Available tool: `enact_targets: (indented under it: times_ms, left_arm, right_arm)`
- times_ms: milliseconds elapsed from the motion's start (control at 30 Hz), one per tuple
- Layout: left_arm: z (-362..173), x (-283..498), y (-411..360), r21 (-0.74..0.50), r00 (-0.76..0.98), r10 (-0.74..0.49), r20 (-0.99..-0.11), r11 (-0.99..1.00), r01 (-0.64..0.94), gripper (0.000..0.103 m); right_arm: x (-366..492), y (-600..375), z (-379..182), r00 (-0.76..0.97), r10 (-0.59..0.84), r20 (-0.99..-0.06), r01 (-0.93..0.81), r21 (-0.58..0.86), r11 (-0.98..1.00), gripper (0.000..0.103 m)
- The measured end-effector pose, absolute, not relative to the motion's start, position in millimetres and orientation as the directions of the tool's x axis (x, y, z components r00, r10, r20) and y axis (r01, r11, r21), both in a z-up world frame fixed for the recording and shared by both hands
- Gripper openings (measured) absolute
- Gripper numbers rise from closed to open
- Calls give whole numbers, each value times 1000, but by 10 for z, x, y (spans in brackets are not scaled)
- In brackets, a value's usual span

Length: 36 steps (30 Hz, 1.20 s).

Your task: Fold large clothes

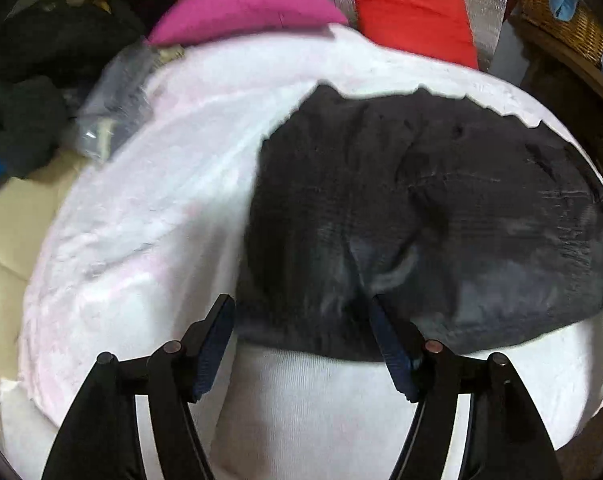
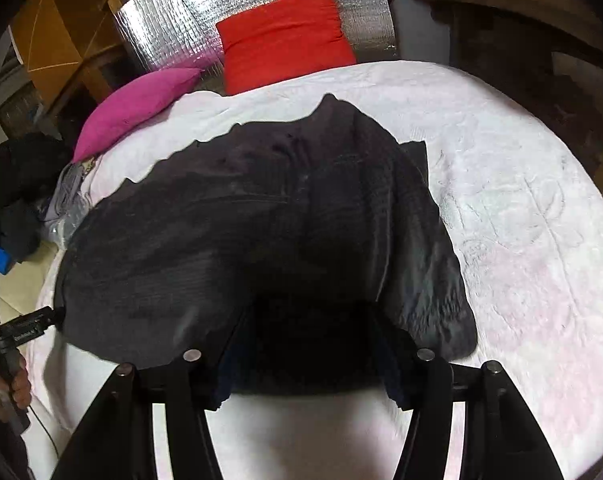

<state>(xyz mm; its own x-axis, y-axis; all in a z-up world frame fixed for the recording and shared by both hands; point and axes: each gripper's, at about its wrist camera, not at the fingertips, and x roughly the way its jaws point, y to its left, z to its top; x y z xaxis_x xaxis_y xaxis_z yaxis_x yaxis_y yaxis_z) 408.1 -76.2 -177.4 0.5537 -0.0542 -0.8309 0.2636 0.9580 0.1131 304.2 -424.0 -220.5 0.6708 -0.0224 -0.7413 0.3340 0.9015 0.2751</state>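
Left gripper (image 1: 301,320): fingers spread wide, holding nothing, at the near edge of the garment.
Right gripper (image 2: 305,344): fingers wide apart, their tips hidden in dark cloth; grip cannot be told.
Black garment (image 1: 421,208): lies rumpled on the white blanket (image 1: 149,216).
Pillows: pink (image 1: 241,12) and red (image 1: 413,12), at the blanket's far edge.
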Motion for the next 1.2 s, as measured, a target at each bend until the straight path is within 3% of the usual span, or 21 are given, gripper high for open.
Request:
enact_targets:
  times_ms: [133,367,533,700,1000,1200]
  left_arm:
    - [-1521,3406,-816,174,652,8,-759,966,191,86]
    - [-1212,2294,-829,137,709,5,-705,982,129,87]
    - [-823,1578,-915,240,831,74,-552,968,73,93]
    - [-426,993,-785,183,898,-5,-441,979,95,98]
    - [-393,760,-795,143,890,-132,-436,967,213,99]
    - [-417,729,-818,138,891,-126,-436,969,205,99]
  right_arm:
    - [2708,-3926,-1936,686,-54,-725,345,260,902,65]
    - [1885,-3051,-1571,737,-44,-675,303,271,914,77]
    - [1348,-2636,-1391,762,-116,-637,321,217,922,77]
    - [805,-2487,-1149,783,-246,-571,386,137,912,77]
    - [365,-2497,-1059,796,-287,-533,425,154,892,80]
    - [363,-2460,-1058,801,-307,-514,438,155,885,80]
